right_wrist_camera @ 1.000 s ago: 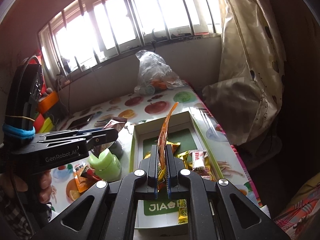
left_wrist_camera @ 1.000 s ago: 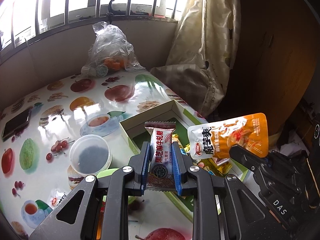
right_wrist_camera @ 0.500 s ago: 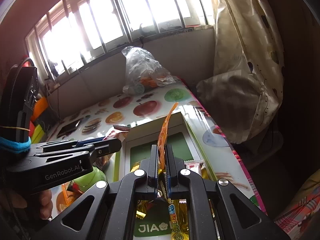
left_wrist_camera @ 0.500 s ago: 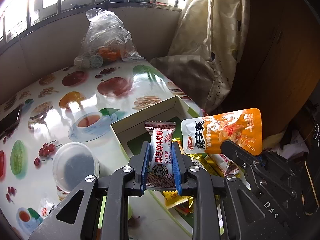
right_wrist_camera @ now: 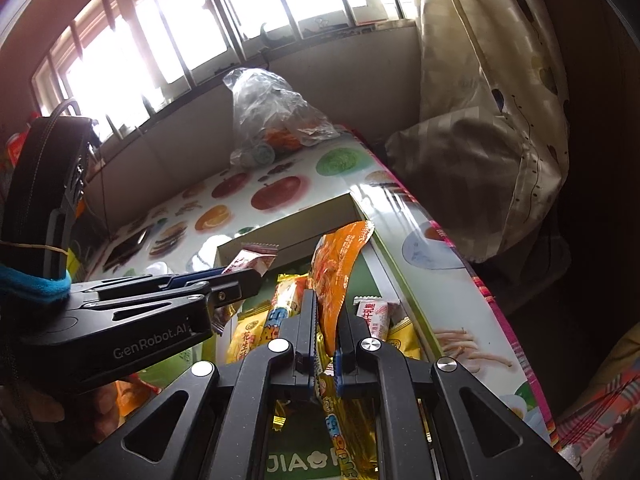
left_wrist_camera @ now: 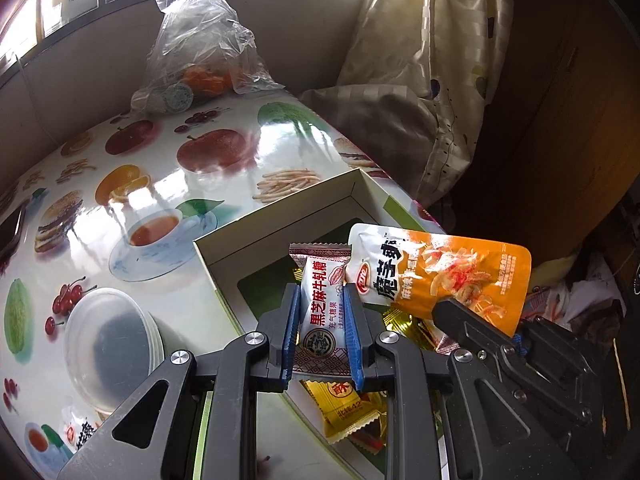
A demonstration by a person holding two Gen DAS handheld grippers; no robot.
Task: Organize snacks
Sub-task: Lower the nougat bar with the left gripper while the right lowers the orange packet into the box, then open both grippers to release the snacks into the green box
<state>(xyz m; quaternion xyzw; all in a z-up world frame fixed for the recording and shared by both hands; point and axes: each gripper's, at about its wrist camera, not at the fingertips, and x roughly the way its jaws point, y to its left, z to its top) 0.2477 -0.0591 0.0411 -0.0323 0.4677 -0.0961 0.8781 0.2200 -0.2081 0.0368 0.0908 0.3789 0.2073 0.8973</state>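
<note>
My left gripper (left_wrist_camera: 322, 300) is shut on a white and maroon candy packet (left_wrist_camera: 322, 300) and holds it above the open white box (left_wrist_camera: 276, 236). My right gripper (right_wrist_camera: 326, 304) is shut on an orange snack pouch (right_wrist_camera: 340, 264), also above the box (right_wrist_camera: 280, 236). The pouch shows face-on in the left wrist view (left_wrist_camera: 440, 276), just right of the candy packet. The left gripper (right_wrist_camera: 240, 280) appears at the left of the right wrist view with the candy packet (right_wrist_camera: 252, 258) at its tip. Several yellow and gold snack packets (right_wrist_camera: 248, 332) lie in the box.
The table (left_wrist_camera: 160, 184) has a fruit-print cloth. A clear plastic lid (left_wrist_camera: 112, 340) lies left of the box. A plastic bag of oranges (left_wrist_camera: 200, 56) stands at the far edge by the wall. A curtain (left_wrist_camera: 420, 80) hangs at the right. A phone (right_wrist_camera: 128, 246) lies far left.
Both grippers have moved forward and lower over the box, each still holding its packet. The box and the snacks in it now look closer.
</note>
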